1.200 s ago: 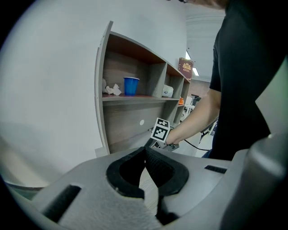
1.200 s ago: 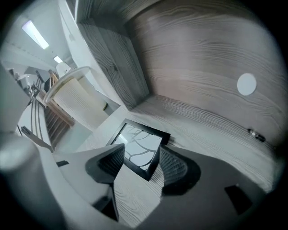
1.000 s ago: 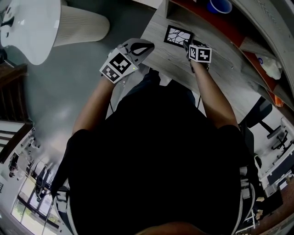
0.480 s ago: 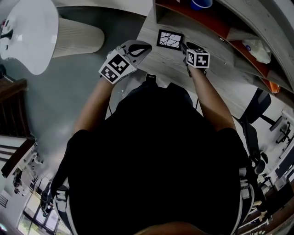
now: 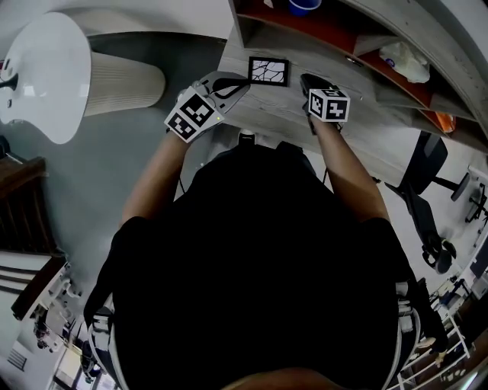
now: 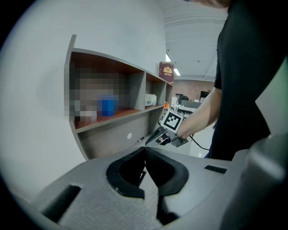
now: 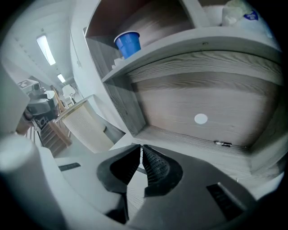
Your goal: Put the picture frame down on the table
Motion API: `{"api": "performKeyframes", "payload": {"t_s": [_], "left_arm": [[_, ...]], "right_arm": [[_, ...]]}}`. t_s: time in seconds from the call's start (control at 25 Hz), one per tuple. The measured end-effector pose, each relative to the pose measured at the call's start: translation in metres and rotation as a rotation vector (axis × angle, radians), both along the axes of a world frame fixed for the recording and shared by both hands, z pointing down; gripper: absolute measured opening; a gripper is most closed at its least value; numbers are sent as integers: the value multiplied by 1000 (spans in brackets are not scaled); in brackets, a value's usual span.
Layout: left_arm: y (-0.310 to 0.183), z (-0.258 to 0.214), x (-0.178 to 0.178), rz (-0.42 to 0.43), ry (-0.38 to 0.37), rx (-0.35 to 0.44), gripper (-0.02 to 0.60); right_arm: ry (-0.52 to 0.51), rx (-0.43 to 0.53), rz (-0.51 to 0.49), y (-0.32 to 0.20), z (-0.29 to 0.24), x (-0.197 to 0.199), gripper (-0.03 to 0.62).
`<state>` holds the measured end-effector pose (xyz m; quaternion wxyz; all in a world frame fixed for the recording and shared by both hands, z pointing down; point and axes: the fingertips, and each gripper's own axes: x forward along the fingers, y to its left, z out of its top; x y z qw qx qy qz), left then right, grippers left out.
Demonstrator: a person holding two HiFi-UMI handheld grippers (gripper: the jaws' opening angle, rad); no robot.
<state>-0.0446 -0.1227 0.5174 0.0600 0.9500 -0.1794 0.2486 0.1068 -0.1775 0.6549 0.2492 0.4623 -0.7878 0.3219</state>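
Note:
The black picture frame point(image 5: 268, 71), with a white cracked-pattern picture, lies flat on the grey wood table point(image 5: 282, 114) under the shelf. In the head view my right gripper point(image 5: 306, 79) hangs just right of the frame, apart from it. Its jaws have just been closing and now meet with nothing between them point(image 7: 141, 147). My left gripper point(image 5: 242, 79) hovers at the frame's left, also clear of it, and is shut and empty point(image 6: 145, 148). The left gripper view shows the right gripper point(image 6: 155, 138) over the table.
A shelf unit point(image 5: 335, 34) stands along the back of the table with a blue cup point(image 5: 304, 6) and a crumpled white bag point(image 5: 404, 61) in it. A ribbed white bin point(image 5: 114, 65) stands on the floor at the left, an office chair point(image 5: 427, 175) at the right.
The right gripper has come off the frame's right edge and lifted, leaving the frame flat on the table. The left gripper has risen a little too.

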Motion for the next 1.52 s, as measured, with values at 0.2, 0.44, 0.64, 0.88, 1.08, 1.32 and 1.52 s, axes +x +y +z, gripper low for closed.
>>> {"api": "performKeyframes", "payload": {"t_s": [0.2,0.44,0.64,0.88,1.08,1.32,1.52], "left_arm": [[0,-5,10,46,2,14,17],[-10,-20,23,73,24,37,17],[-16,-37,43,107,40,73,17],[-25,-48,58,119,60,88,17],[-29,-55,67,122,73,97,17],[-32,-70,75,119,88,124,17],[-33,-81,80,120,95,142,17]], "right_arm": [[-17,38,45,3,-24,17,12],[-47,98,99,8,-63,36,8],[-64,165,131,14,-101,55,6],[-40,214,176,25,-125,87,6],[-23,265,201,32,-151,111,6],[-22,337,222,39,-188,127,6],[-13,383,232,46,-210,138,6]]}}
